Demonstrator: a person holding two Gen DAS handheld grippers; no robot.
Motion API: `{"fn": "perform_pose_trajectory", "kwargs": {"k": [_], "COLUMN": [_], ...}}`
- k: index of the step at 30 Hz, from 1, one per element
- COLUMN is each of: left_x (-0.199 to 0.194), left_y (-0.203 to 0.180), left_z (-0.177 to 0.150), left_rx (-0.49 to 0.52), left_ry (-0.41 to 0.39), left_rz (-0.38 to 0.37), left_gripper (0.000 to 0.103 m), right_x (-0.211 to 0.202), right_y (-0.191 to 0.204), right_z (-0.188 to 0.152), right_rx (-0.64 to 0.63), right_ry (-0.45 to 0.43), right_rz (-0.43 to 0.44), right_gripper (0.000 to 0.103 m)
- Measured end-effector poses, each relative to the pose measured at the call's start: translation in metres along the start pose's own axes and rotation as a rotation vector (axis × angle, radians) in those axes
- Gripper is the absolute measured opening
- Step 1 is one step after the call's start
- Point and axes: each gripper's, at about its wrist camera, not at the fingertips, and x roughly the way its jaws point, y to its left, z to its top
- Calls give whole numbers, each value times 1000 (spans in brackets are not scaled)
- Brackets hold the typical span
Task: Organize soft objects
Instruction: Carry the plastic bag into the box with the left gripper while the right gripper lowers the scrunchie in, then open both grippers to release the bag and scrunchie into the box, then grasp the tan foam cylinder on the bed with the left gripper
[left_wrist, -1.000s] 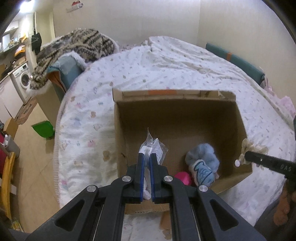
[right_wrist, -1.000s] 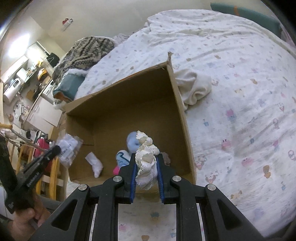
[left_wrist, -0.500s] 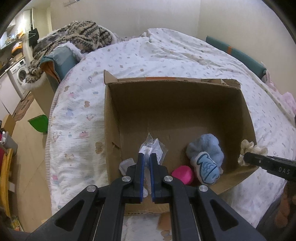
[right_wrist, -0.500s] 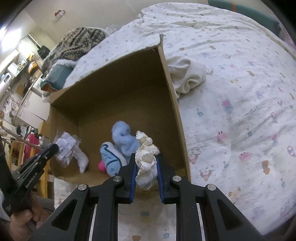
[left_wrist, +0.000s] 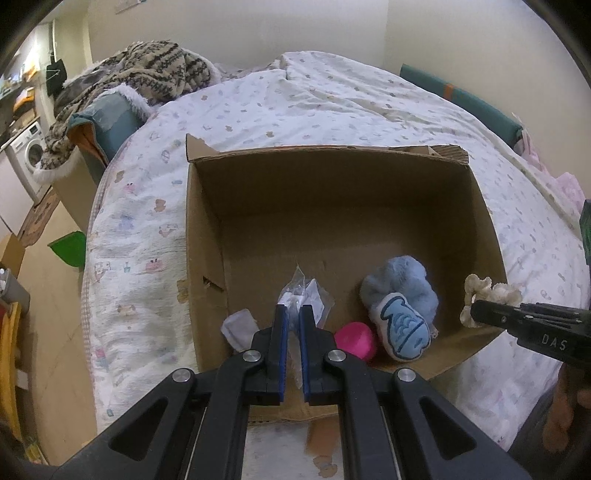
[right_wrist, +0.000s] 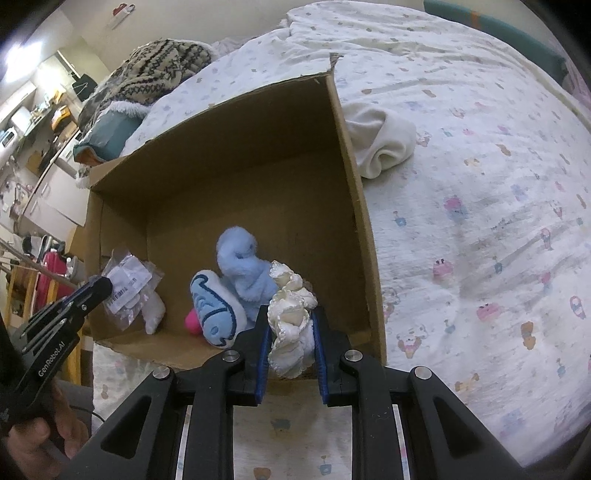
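An open cardboard box (left_wrist: 325, 199) (right_wrist: 354, 173) lies on the bed. Inside are a blue plush toy (left_wrist: 400, 295) (right_wrist: 243, 269), a white-and-blue fish cushion (left_wrist: 402, 326) (right_wrist: 216, 308), a pink ball (left_wrist: 356, 339) (right_wrist: 192, 321) and a small white item (left_wrist: 240, 326) (right_wrist: 153, 312). My left gripper (left_wrist: 291, 314) (right_wrist: 99, 290) is shut on a clear plastic packet (left_wrist: 304, 295) (right_wrist: 127, 284) over the box's near left part. My right gripper (right_wrist: 290, 321) (left_wrist: 474, 312) is shut on a cream ruffled scrunchie (right_wrist: 290, 325) (left_wrist: 487, 291) at the box's near right edge.
A printed white bedsheet (left_wrist: 295, 99) (right_wrist: 480, 206) covers the bed. A cream cloth (right_wrist: 380, 142) lies right of the box. A patterned blanket (left_wrist: 147, 74) is piled at the bed's far left. A green bin (left_wrist: 68, 247) stands on the floor at left.
Both grippers moved forward toward the box, still holding the packet and the scrunchie. The box interior and its toys now show more fully.
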Motion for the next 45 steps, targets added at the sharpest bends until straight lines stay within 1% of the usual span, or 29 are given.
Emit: {"fn": "perform_pose_trajectory", "kwargs": {"k": [9,11,13,14,16,17,18,19,20,21,22,23,27,35,38,45], "left_x": [0,0,-1,-1,-3,-5,-7,-8,-11,-13,-16,-18,-22,-34,-38,-44], "left_y": [1,2,4,4,6,7,7,7,7,7,7,7,6,9,13,21], "left_z": [0,0,1,2,2,3,3,3,3,4,4,4,5,2,0,-11], "left_rx": [0,-2,-9,-13,-27,-34,-36,-37,-39,-40,-44,-45,-41,-57,-70,-105], "left_ry": [-2,-1,-6,-5,-10,-23,-31,-38,-50,-57,-74,-84,-95,-126,-124,-77], "left_rz": [8,23,35,32,26,29,31,32,27,24,24,25,26,60,68,59], "left_gripper": [7,7,8,9,22,25,32,41,47,57,62,63,63,63,63,63], "right_x": [-2,-2,-2,-3,-5,-6,-8,-10,-13,-16,-17,-17,-14,-24,-27,-36], "right_y": [2,2,2,1,2,2,2,2,2,2,2,2,1,-2,-4,-7], "right_z": [1,1,2,2,3,4,4,4,5,5,6,7,7,6,4,-10], "right_rx": [-5,-4,1,4,4,5,4,5,11,15,16,14,12,20,27,50], "right_ry": [-6,-10,-14,-19,-30,-39,-48,-58,-78,-95,-103,-103,-84,-123,-127,-125], "right_rz": [0,1,4,8,11,13,14,17,20,23,26,29,16,-5,-11,-17], "right_gripper": [23,26,26,27,29,32,38,57,73,75,75,75,75,75,75,75]}}
